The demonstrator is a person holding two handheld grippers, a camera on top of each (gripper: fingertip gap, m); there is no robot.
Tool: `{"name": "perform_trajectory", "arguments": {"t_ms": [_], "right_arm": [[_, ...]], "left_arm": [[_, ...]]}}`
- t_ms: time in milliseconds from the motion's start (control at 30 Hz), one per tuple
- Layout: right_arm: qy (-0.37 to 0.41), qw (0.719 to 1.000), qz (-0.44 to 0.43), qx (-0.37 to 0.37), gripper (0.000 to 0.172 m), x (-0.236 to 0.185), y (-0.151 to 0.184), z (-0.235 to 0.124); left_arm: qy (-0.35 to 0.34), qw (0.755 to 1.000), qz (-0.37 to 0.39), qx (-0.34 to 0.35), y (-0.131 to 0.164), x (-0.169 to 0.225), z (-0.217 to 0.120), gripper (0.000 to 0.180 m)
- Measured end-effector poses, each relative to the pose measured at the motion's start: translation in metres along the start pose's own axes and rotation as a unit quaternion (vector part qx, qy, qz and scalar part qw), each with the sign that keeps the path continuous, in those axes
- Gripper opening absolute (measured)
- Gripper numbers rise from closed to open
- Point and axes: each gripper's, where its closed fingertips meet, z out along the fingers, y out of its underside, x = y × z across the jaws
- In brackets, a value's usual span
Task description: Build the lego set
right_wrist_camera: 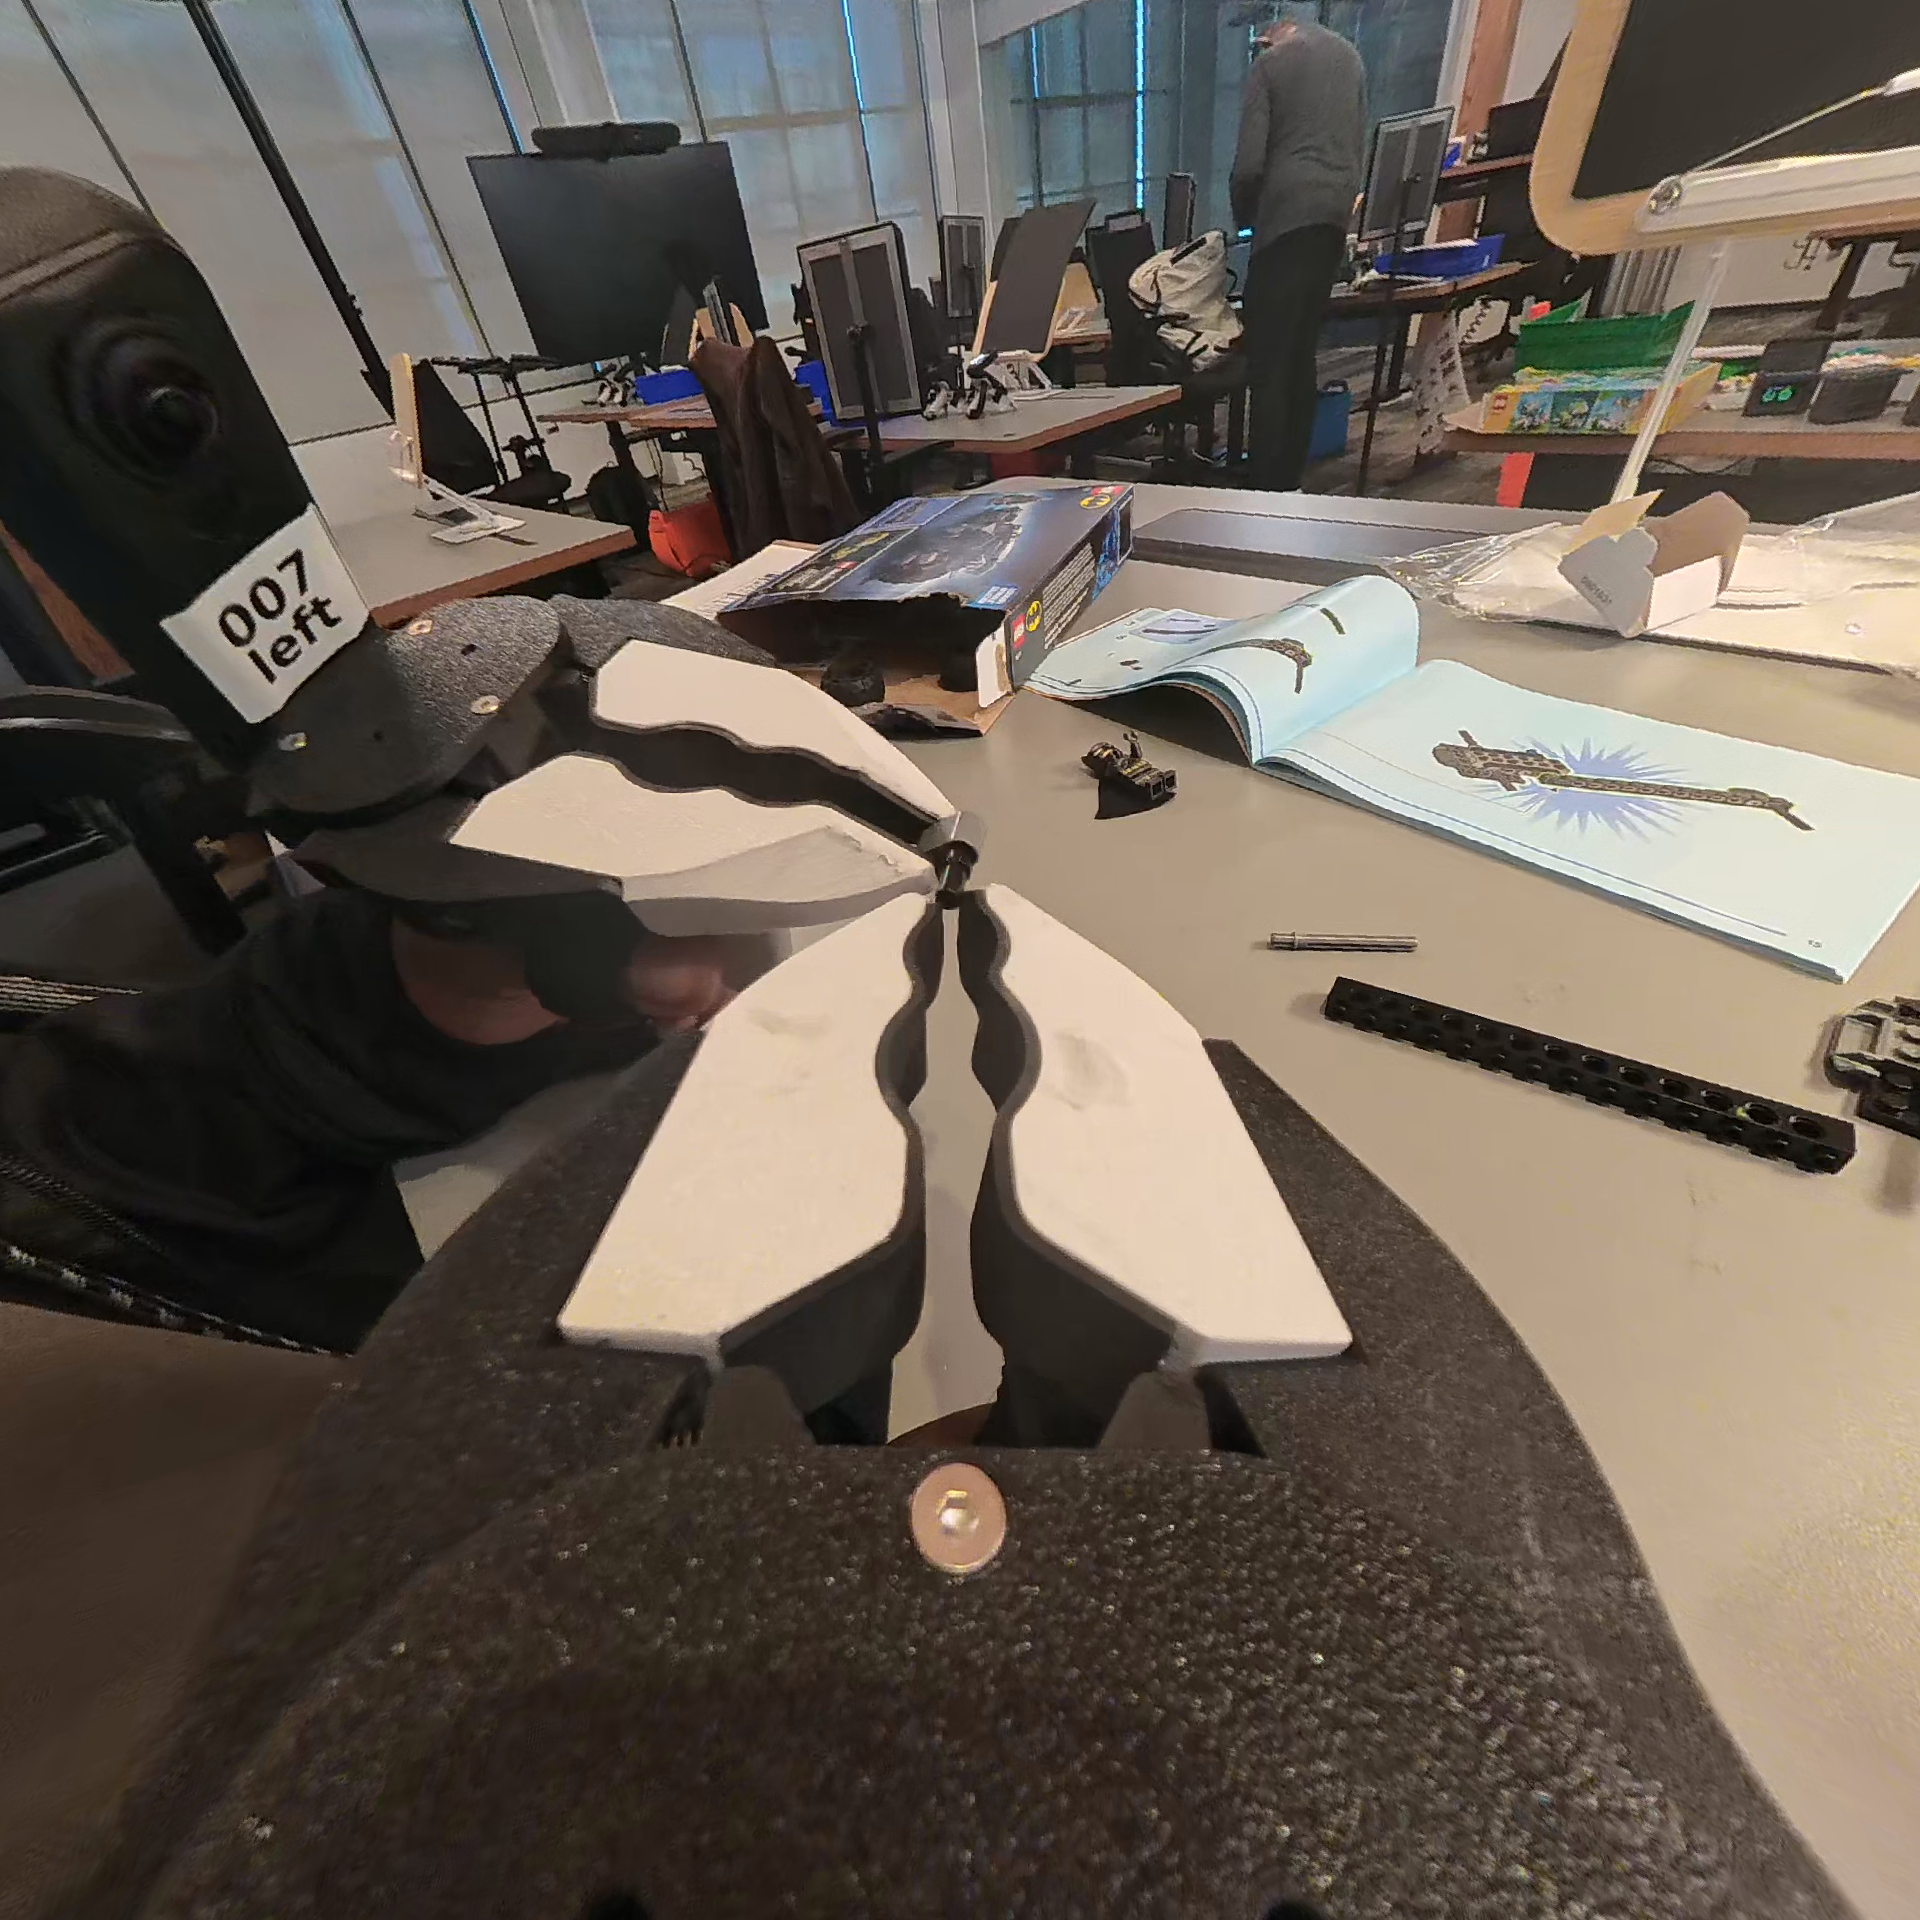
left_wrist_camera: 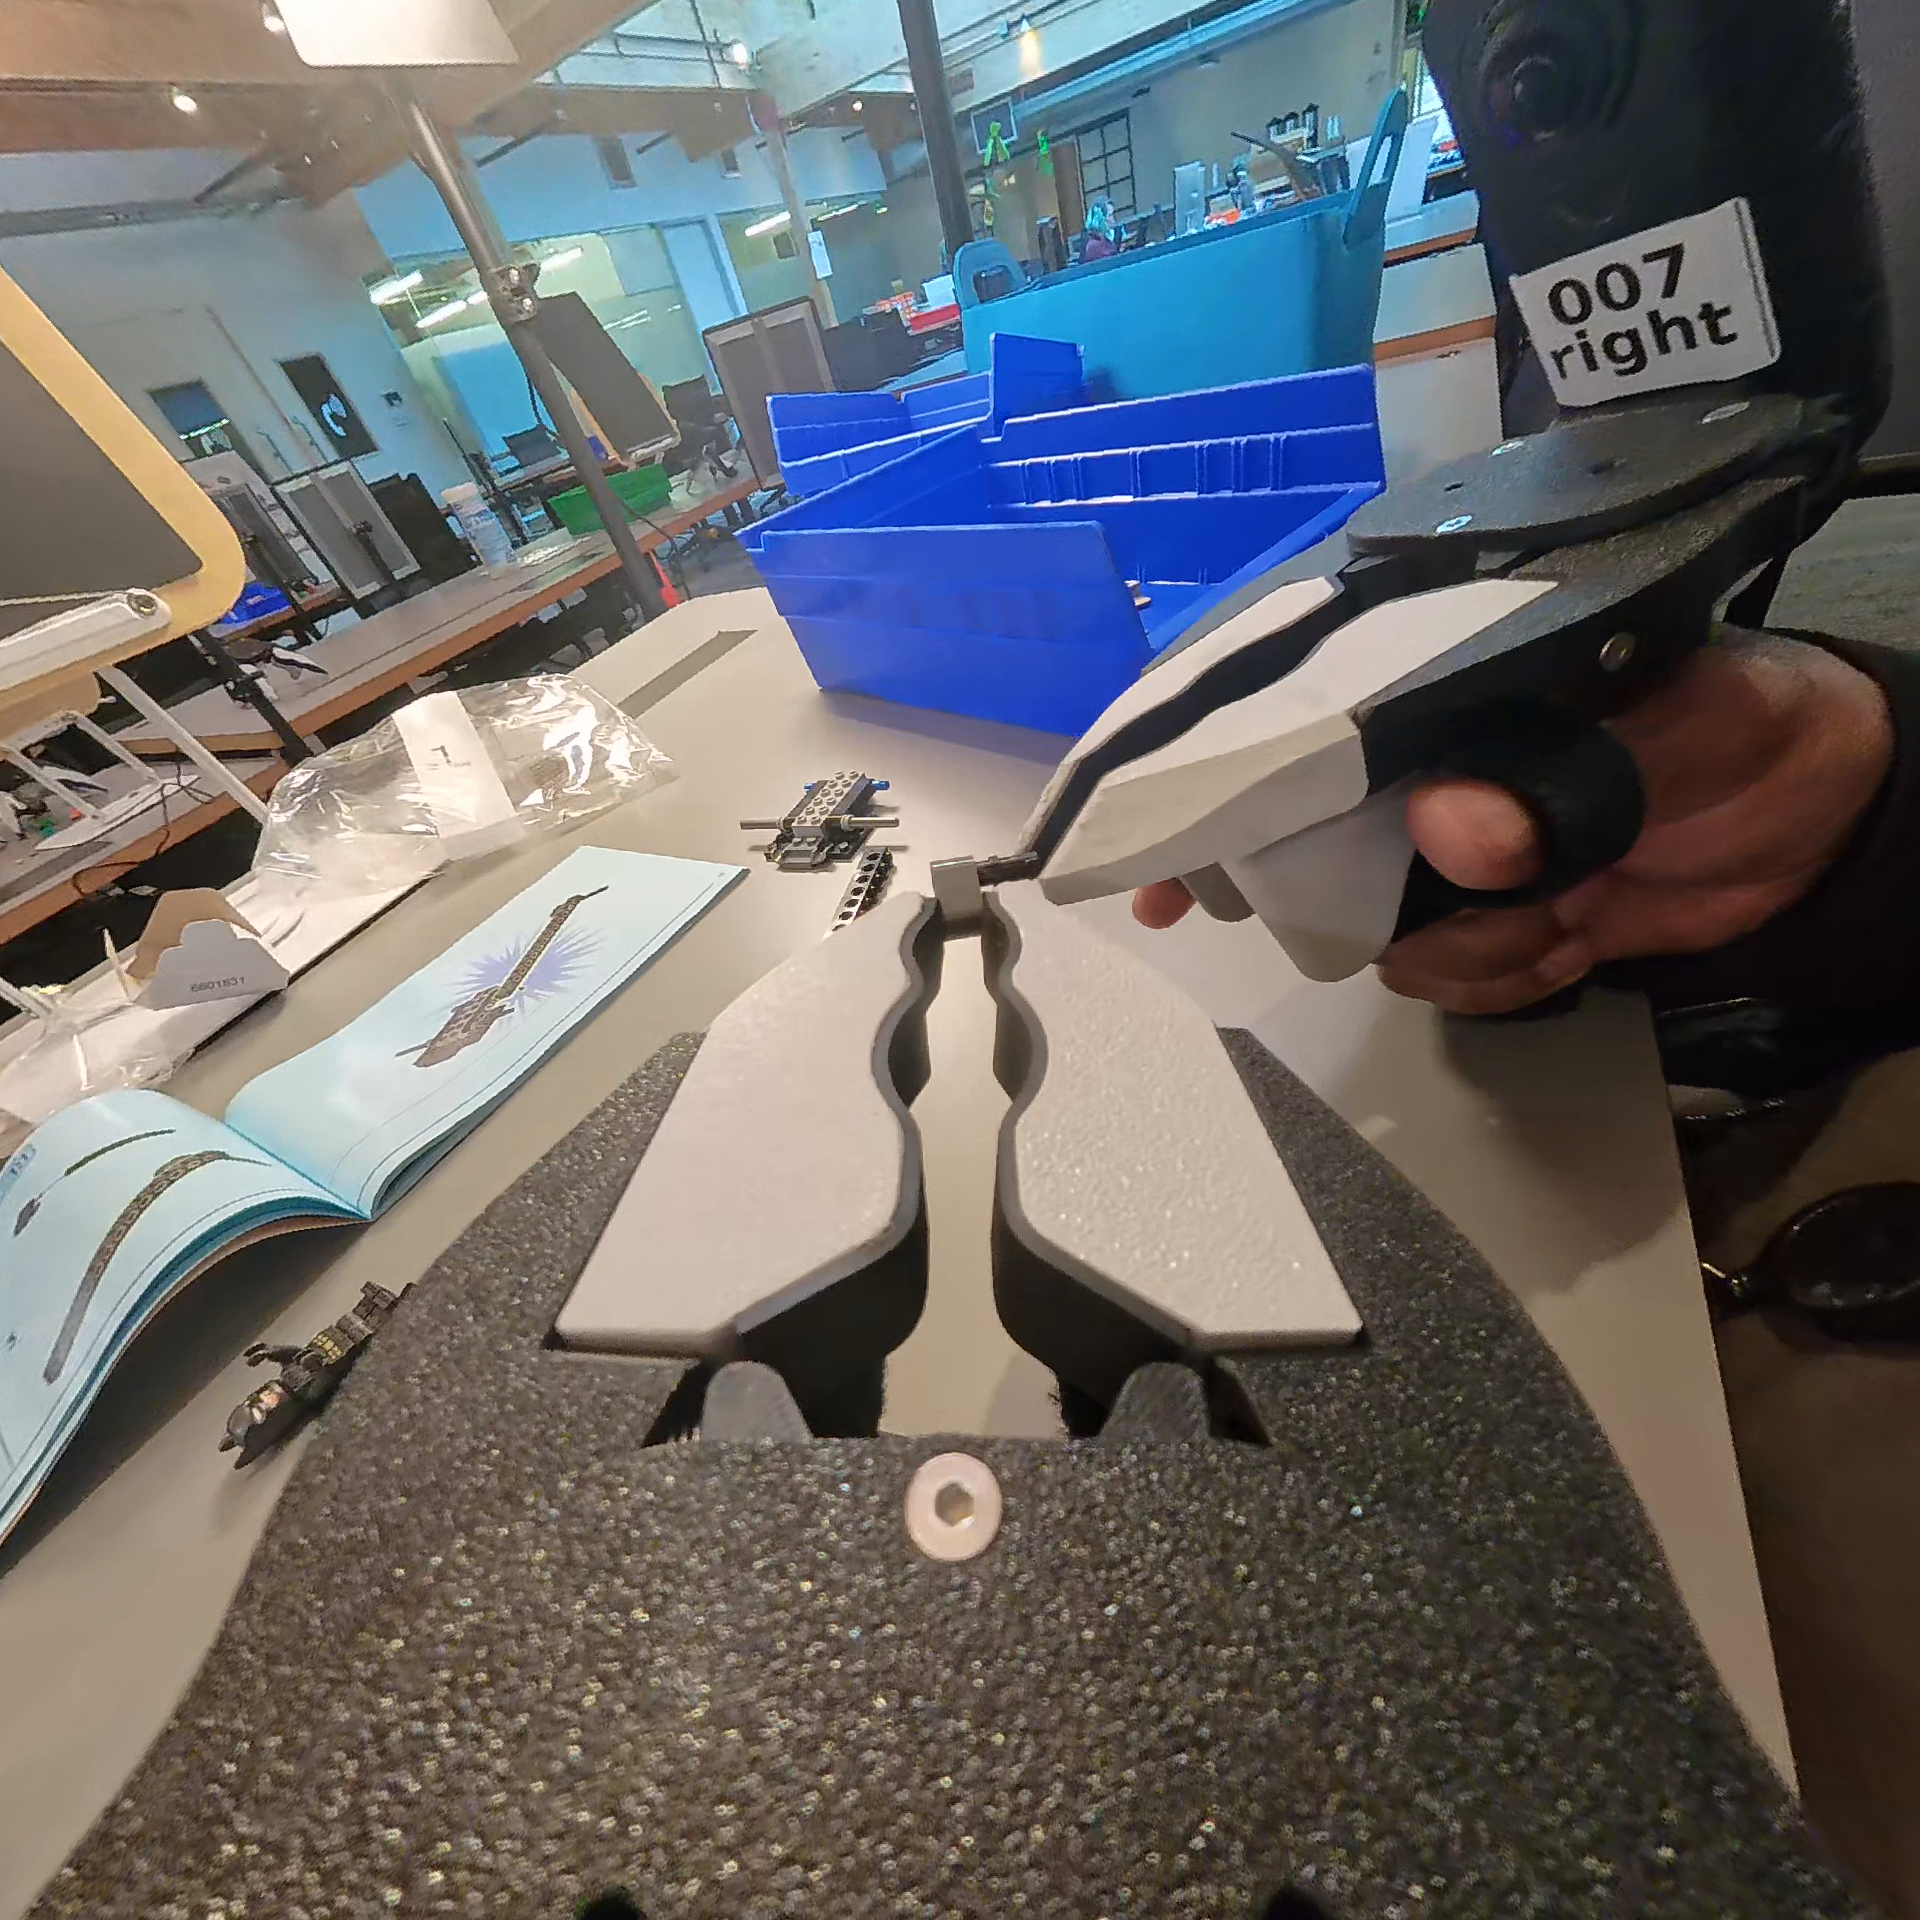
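Two grippers are meeting tip to tip above a grey table (right_wrist_camera: 1351,1299). Left gripper (left_wrist_camera: 961,914) is pinching a small grey block (left_wrist_camera: 956,883) between its nearly closed tips, seemingly steadying it so a pin can go in from the side. Right gripper (right_wrist_camera: 951,902) is clamping a thin black pin (left_wrist_camera: 1006,869) with its tips almost together, the pin's far end touching the block. Both claws are showing pale, grainy, wavy-edged fingers on rough black bodies. Farther off, a long black holed beam (right_wrist_camera: 1590,1075) and a slim grey axle (right_wrist_camera: 1340,942) are lying flat. An open pale-blue booklet (right_wrist_camera: 1558,790) is lying beyond them. Rigid blue bins (left_wrist_camera: 1039,582) are sitting behind, near crinkled clear bags (left_wrist_camera: 457,769).
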Motion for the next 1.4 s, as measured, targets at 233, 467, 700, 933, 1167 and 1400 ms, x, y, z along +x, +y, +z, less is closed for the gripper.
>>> {"name": "perform_trajectory", "arguments": {"t_ms": [233,467,700,933,1167,1400], "right_arm": [[0.003,1.000,-0.001,-0.003,0.003,0.0002,0.0008,0.0004],[-0.003,1.000,0.008,-0.005,0.003,-0.0011,0.0017,0.0014],[-0.012,1.000,0.023,-0.011,0.002,-0.0015,0.0037,0.0022],[-0.016,0.999,0.026,-0.013,0.002,-0.0020,0.0041,0.0024],[-0.015,0.999,0.028,-0.016,0.002,-0.0018,0.0048,0.0028],[-0.020,0.998,0.055,-0.003,0.003,0.0027,0.0022,0.0022]], "left_arm": [[-0.010,1.000,0.024,-0.009,0.0023,0.0012,0.0004,0.007],[-0.013,0.999,0.041,-0.011,0.0027,0.0019,-0.0011,0.007],[-0.008,0.998,0.064,-0.014,0.0036,0.0050,-0.0018,0.007],[-0.001,0.998,0.063,-0.011,0.0035,0.0070,-0.0020,0.007],[0.004,0.998,0.060,-0.010,0.0034,0.0078,-0.0020,0.007],[-0.008,0.999,0.033,-0.009,0.0019,0.0027,0.0027,0.007]]}}
